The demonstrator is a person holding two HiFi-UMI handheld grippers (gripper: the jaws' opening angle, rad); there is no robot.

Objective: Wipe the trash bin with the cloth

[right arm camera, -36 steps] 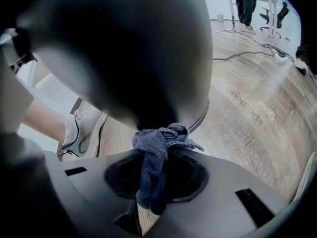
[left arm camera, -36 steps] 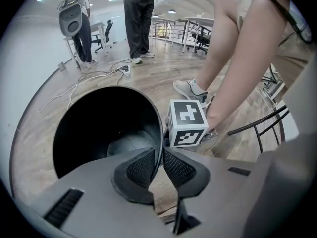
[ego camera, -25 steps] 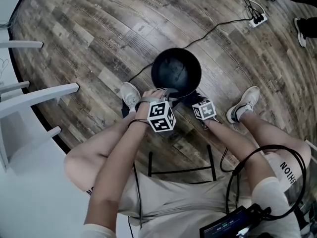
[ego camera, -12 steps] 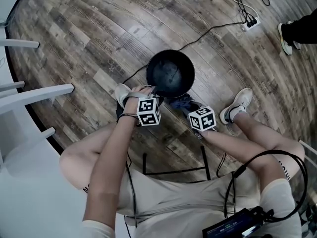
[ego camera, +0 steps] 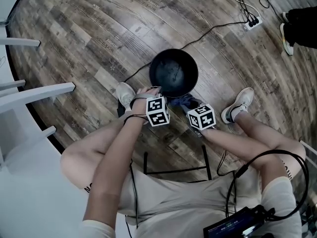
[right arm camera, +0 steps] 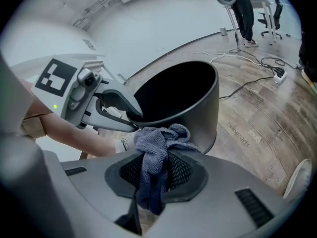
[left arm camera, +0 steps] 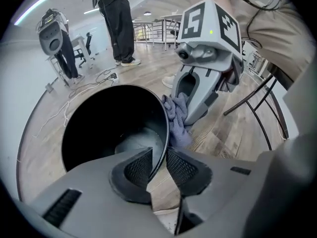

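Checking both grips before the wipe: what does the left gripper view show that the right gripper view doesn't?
Only the left gripper view: the left gripper, its jaws just closing, sits astride the rim of the trash bin, one pad inside and one outside, not clearly pressing yet. The bin's inside bottom also shows.
Only the right gripper view: the right gripper is clamped on the cloth, and the bin's outer wall shows down to the floor.
Both: the bin, the cloth beside its rim, and the other gripper.
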